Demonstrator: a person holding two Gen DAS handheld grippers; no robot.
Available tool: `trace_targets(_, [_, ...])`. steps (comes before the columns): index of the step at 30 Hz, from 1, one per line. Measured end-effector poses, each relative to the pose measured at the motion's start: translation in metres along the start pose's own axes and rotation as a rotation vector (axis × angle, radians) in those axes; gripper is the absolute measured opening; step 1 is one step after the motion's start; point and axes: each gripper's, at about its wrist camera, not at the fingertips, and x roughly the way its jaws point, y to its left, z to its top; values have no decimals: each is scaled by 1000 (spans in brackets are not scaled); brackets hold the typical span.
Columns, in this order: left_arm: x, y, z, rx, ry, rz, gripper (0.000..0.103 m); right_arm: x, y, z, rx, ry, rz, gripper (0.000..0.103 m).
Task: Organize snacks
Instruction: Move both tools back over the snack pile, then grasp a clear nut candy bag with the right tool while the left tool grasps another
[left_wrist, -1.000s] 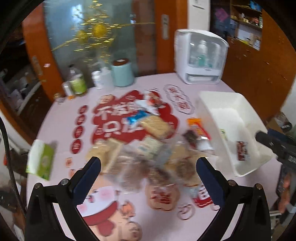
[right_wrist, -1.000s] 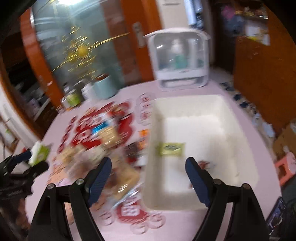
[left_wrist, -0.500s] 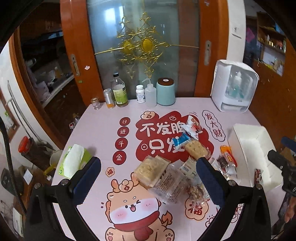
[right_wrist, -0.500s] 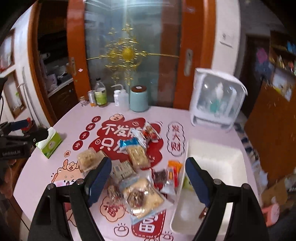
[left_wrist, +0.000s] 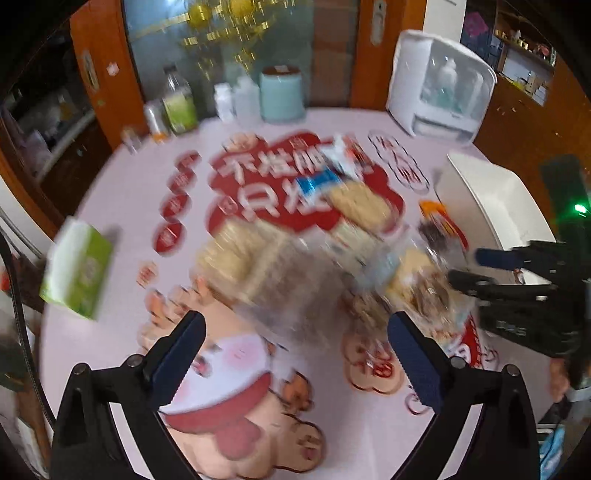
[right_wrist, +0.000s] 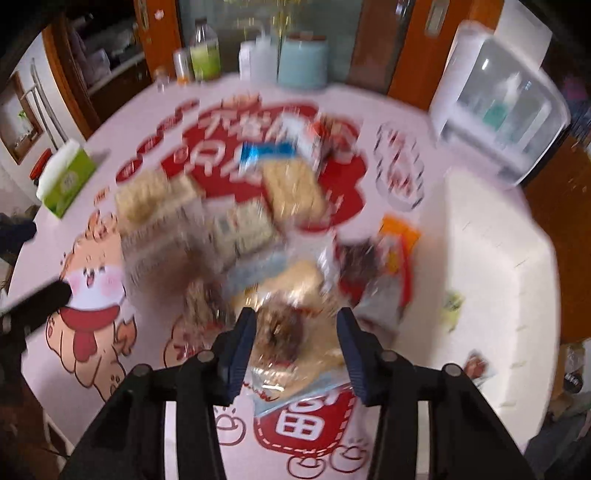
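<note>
Several snack packets lie in a blurred pile (left_wrist: 317, 243) on the pink printed table; the pile also shows in the right wrist view (right_wrist: 240, 229). A white bin (right_wrist: 495, 266) stands at the right, with a green packet (right_wrist: 453, 303) and a red packet (right_wrist: 476, 363) inside; it also shows in the left wrist view (left_wrist: 491, 199). My right gripper (right_wrist: 295, 341) is half closed, its fingers either side of a clear bag of brown pastries (right_wrist: 291, 332). My left gripper (left_wrist: 295, 350) is open and empty above the table's near side.
A green tissue box (left_wrist: 75, 269) sits at the left table edge. Bottles, a teal canister (left_wrist: 281, 94) and a white appliance (left_wrist: 441, 86) line the far edge. The right gripper shows in the left wrist view (left_wrist: 480, 269) beside the bin.
Both grippers dropped down close to the pile after a high, pulled-back view. The right gripper's fingers have narrowed around the pastry bag. The left stays wide open.
</note>
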Motion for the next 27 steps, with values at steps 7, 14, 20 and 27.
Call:
trace_targets(7, [49,-2,-22,-198,101,-131,87,35,6,-7,2,63,21,46])
trace_targets(14, [76,0,-28,-368,146,-202,85,38,12,-9,-33,22,10,46])
trace_targets(20, [83,1,-23,-444,147,-220,85,39,12,-13,-40,5,11,46])
trace_targets(27, [90,-1,-25,-495,172,-224,85,37,2,-13,15,-10,34,52])
